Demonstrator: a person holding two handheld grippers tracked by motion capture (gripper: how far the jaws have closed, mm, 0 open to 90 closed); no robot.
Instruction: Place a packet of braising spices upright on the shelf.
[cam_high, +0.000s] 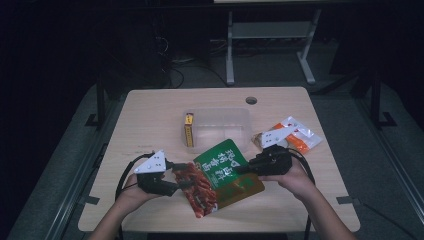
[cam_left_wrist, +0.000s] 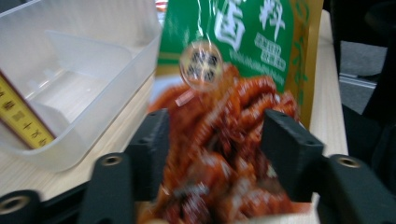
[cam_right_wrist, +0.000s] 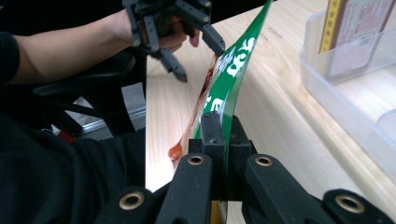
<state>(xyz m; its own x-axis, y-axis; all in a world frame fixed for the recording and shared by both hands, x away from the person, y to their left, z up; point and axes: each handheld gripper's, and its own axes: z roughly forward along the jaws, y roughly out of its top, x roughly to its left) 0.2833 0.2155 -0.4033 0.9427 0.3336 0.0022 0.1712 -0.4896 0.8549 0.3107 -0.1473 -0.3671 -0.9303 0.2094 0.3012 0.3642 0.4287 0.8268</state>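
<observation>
A green and red snack pouch (cam_high: 220, 175) hangs above the bench (cam_high: 150, 115), right gripper (cam_high: 250, 168) jaws pinching its edge; left gripper (cam_high: 176, 186) jaws spread around its far end; likely next, a lift into the clear tub (cam_high: 220, 116).

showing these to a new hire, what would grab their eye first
The green and red sauce packet stands out, held up over the near middle of the table. The right gripper is clamped on its edge, while the left gripper has its jaws open around the red end. Behind it sits a clear plastic container with a yellow box inside.
</observation>
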